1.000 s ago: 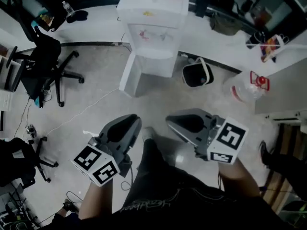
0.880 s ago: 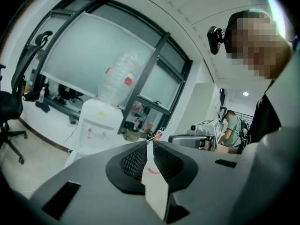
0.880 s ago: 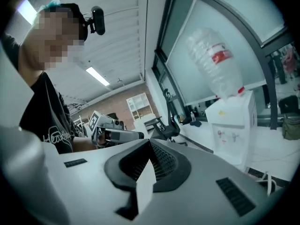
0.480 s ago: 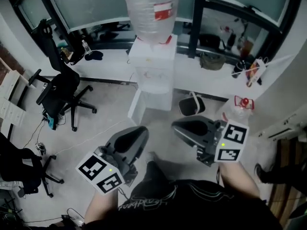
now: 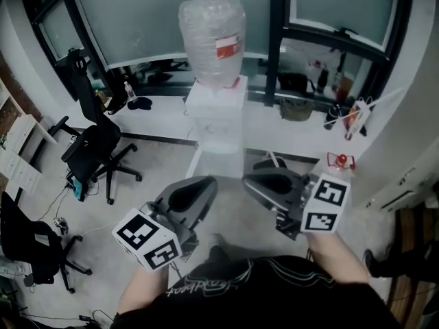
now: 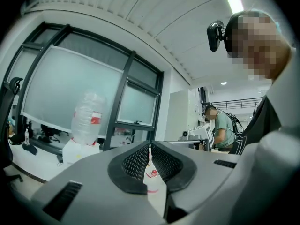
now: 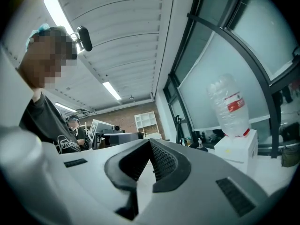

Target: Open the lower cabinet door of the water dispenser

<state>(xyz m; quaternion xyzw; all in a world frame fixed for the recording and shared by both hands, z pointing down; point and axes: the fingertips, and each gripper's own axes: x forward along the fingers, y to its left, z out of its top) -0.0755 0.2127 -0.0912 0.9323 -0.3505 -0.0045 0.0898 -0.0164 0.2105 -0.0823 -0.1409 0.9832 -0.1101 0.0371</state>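
The white water dispenser stands ahead against the window wall, with a clear bottle on top. Its lower door stands swung out to the left, partly hidden behind my grippers. My left gripper is held up level in front of me, well short of the dispenser, shut with nothing between the jaws. My right gripper hangs beside it, also shut and empty. In the left gripper view the dispenser sits left of the touching tips of the left gripper. In the right gripper view the dispenser is right of the right gripper.
A black office chair stands at the left, another chair nearer. A small bin and a spare water bottle sit on the floor right of the dispenser. A person stands in the background.
Both grippers have risen and stayed side by side. The head view has tilted up, so the whole dispenser and its bottle now show. Nothing was gripped or released.
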